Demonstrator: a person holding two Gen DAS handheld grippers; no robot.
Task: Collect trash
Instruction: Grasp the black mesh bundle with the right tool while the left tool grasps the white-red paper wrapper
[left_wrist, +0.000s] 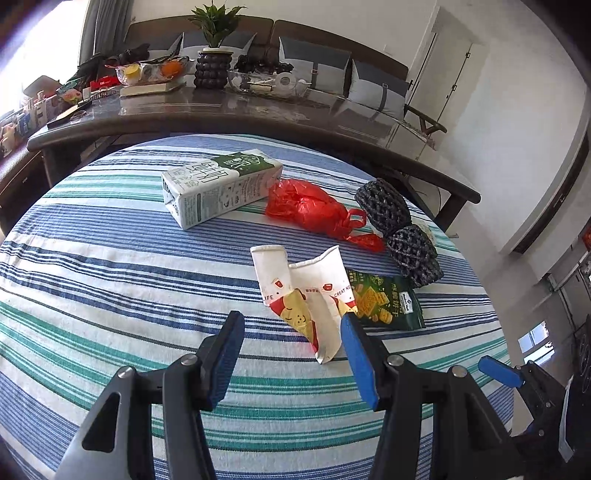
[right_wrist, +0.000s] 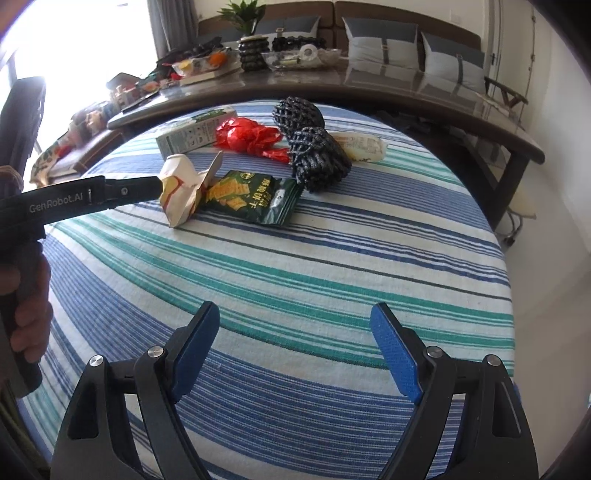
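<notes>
Crushed paper cup (left_wrist: 306, 291) lies flat on striped tabletop (left_wrist: 110, 280), long axis running from near rim away toward milk carton (left_wrist: 218, 184); print reads "LIFE", "CREAT". Left gripper (left_wrist: 291, 325) jaws spread wide, straddling cup's near end, not clamped. Green cracker bag (right_wrist: 255, 197) touches cup's right side, Chinese lettering. Right gripper (right_wrist: 295, 317) jaws apart, empty, well short of cup. Left tool's body marked "GenRobot.AI".

Bare striped cloth (right_wrist: 295, 266) nearside; trash cluster (right_wrist: 258, 162) crowds far side.
</notes>
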